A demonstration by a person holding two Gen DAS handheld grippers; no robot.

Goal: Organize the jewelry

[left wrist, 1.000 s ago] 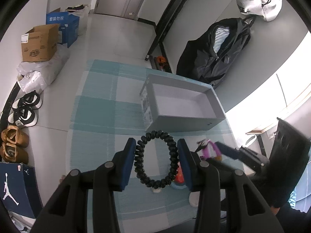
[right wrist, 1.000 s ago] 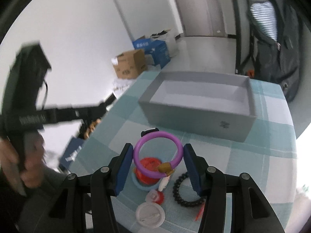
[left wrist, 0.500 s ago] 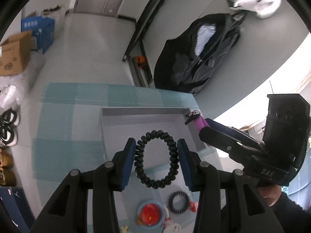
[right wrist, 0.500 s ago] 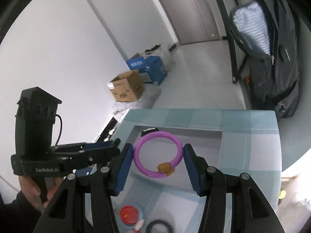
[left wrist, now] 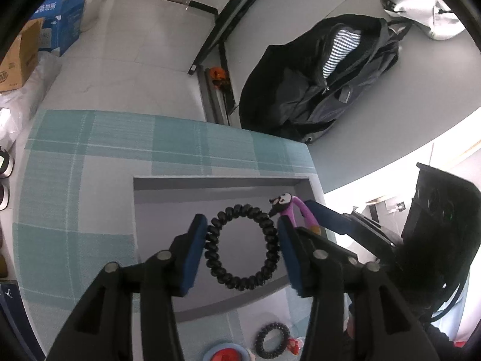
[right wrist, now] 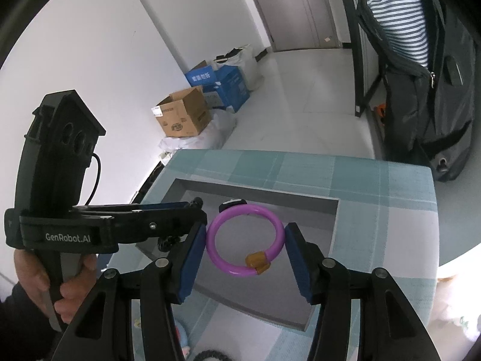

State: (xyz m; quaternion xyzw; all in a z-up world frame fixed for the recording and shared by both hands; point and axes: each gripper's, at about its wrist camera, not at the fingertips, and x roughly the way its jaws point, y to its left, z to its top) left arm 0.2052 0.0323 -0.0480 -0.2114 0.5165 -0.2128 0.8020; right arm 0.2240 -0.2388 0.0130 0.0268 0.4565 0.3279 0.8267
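My left gripper point(left wrist: 242, 251) is shut on a black spiral bracelet point(left wrist: 218, 255) and holds it above the open grey box point(left wrist: 210, 182). My right gripper point(right wrist: 246, 248) is shut on a purple ring bracelet point(right wrist: 278, 234) with an amber clasp, also above the grey box point(right wrist: 333, 210). The right gripper and its purple bracelet point(left wrist: 303, 210) show at the right of the left wrist view. The left gripper's body point(right wrist: 105, 225) shows at the left of the right wrist view.
The box sits on a teal checked tablecloth point(left wrist: 75, 186). Another black spiral bracelet point(left wrist: 272, 340) and a red and blue round item point(left wrist: 224, 355) lie on the cloth in front of the box. A black backpack point(left wrist: 315, 90) and cardboard boxes point(right wrist: 183, 115) stand on the floor beyond.
Both grippers have moved forward with their bracelets, from above the loose items in front of the box to above the box's inside. They now stand close side by side.
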